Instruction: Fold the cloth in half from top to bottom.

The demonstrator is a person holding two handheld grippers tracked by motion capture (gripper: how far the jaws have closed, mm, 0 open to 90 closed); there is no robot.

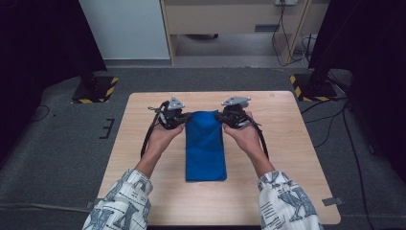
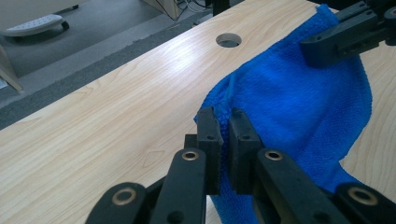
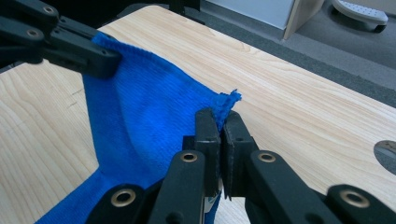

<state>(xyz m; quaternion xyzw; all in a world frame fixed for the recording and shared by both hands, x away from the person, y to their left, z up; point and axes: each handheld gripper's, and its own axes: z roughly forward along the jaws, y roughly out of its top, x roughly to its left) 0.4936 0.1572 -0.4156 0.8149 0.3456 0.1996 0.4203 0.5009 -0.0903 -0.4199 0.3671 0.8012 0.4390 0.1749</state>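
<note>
A blue cloth (image 1: pixel 206 146) lies as a long folded strip in the middle of the wooden table (image 1: pixel 143 143), running from 12 o'clock to 6 o'clock in the high view. Its far end is lifted a little. The left gripper (image 1: pixel 182 116) pinches the far corner at about 10 o'clock of the cloth, and the right gripper (image 1: pixel 224 116) pinches the opposite far corner at about 2 o'clock. Both pairs of jaws are pressed together on the fabric.

The step in hand seems to be a fold: the two far corners are taken, and the cloth hangs between them. The next move probably calls for both hands to travel together toward 6 o'clock, at the same height, so that the far edge lands evenly on the near edge.

The gripper views show what the high view cannot. In the left gripper view the hem sits between the pads of the left gripper (image 2: pixel 223 122), and the cloth (image 2: pixel 299 102) sags toward the other jaws at 2 o'clock. The right gripper view shows the right gripper (image 3: pixel 221 123) holding a frayed corner tip. The high view alone shows the flat near part of the strip.
</note>
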